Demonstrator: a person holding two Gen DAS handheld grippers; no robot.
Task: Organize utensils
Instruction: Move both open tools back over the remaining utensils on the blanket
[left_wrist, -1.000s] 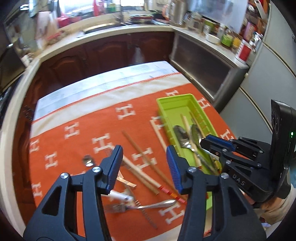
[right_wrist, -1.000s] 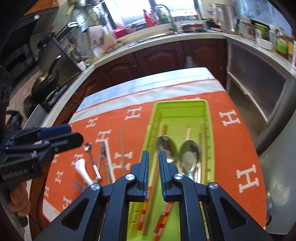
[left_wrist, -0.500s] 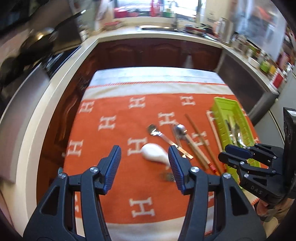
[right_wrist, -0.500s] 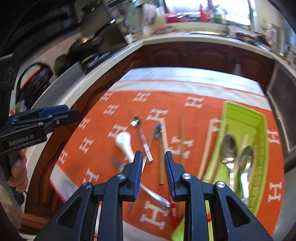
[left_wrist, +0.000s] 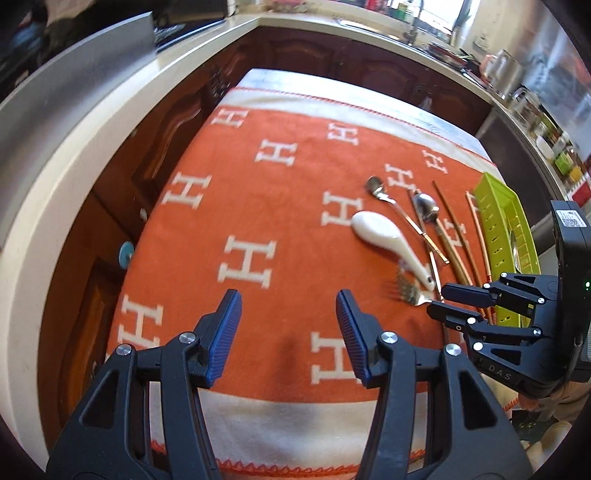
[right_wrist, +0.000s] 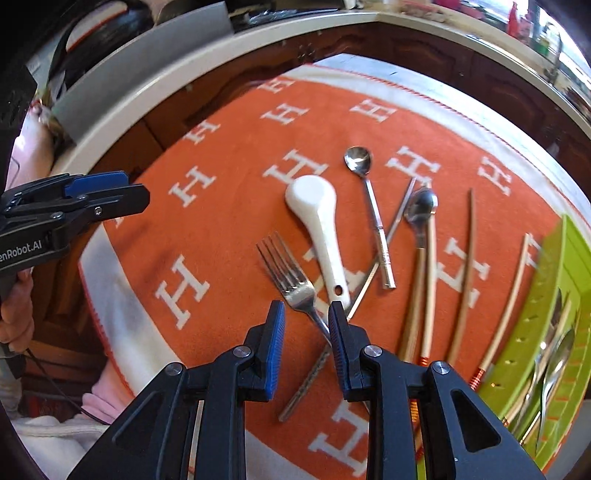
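Loose utensils lie on the orange cloth: a metal fork, a white ceramic spoon, two metal spoons and several chopsticks. A green tray at the right holds spoons and chopsticks. My right gripper is open, its jaws astride the fork's neck, just above the cloth. My left gripper is open and empty over bare cloth, left of the utensils. In the left wrist view I see the white spoon, the fork, the tray and the right gripper.
The table's near edge with the cloth's white border lies just below both grippers. A kitchen counter runs along the left and back. Dark wooden cabinets stand behind the table.
Both grippers swung left, away from the tray. The right gripper opened, came down over the loose utensils and now straddles the fork. The left gripper stayed open.
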